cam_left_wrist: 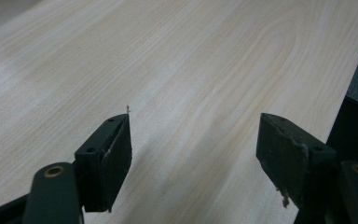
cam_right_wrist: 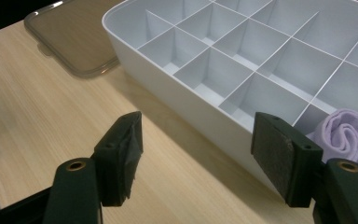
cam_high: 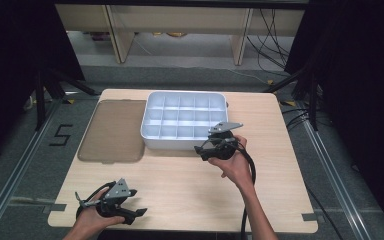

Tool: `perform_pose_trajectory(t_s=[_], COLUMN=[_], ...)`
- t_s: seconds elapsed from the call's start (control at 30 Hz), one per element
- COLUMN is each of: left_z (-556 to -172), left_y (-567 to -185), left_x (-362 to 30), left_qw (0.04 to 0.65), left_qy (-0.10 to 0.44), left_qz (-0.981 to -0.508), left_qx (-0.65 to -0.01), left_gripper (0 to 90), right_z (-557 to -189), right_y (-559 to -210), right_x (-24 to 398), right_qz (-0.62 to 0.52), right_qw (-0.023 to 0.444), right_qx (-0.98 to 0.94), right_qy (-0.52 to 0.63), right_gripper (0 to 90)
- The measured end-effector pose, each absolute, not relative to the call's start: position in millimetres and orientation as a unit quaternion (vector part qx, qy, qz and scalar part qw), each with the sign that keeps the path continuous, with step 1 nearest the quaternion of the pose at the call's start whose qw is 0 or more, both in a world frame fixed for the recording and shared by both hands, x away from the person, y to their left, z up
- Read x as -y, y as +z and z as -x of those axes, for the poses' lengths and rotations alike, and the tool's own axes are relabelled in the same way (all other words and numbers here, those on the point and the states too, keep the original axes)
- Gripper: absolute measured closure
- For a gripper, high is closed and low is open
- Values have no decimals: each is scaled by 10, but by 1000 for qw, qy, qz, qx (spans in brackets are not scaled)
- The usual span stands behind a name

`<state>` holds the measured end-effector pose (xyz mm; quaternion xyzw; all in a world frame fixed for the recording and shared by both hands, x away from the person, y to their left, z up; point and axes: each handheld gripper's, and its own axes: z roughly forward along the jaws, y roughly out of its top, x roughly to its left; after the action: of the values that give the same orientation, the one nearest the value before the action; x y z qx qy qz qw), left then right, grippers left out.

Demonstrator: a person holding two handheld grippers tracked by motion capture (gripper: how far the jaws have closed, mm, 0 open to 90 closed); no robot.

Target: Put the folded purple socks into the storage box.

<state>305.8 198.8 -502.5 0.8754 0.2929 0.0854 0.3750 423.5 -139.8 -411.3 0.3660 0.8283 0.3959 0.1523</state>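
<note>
We note right gripper (cam_high: 202,151) fingers wide, unloaded, at white divided box (cam_high: 180,120) near edge. Lilac cloth (cam_right_wrist: 349,135) sits in near corner compartment. Left gripper (cam_high: 137,214) fingers wide, 7 o'clock worktop (cam_high: 190,195) edge; open room between.

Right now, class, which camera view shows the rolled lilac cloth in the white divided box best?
The right gripper view: the lilac cloth lies in a compartment at the near rim of the white box. In the high view the right gripper covers that corner. The left gripper view looks along bare table.
</note>
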Motion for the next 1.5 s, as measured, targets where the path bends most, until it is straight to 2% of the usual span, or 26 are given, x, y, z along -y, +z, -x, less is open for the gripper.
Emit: perform_pose_trajectory(t_s=[0.9,1.03,1.2,1.3,1.5], left_z=[-3063,-3058,-3059,-3047,-3044], left_y=[-5021,-5020,-5013,-5015,-5014], left_x=[-1989,-1991,-1991,-1982,-1979], left_qw=[375,379,378,383,382], left_qy=[87,82,88,81,83], left_qz=[-878,-874,-876,-874,-873], left_qx=[-285,-293,-285,-290,-291], left_gripper=[262,262,262,262,262], right_z=[-3995,-3932,-3879,-3848,-3774], right_y=[-4130,-4180,-4213,-4255,-4309], right_x=[1280,1250,1231,1219,1241], right_qz=[-342,-345,-341,-340,-327], right_qw=[150,131,137,112,111], right_qx=[-837,-841,-840,-841,-847], right_qy=[401,395,400,407,405], right_gripper=[309,302,284,255,205])
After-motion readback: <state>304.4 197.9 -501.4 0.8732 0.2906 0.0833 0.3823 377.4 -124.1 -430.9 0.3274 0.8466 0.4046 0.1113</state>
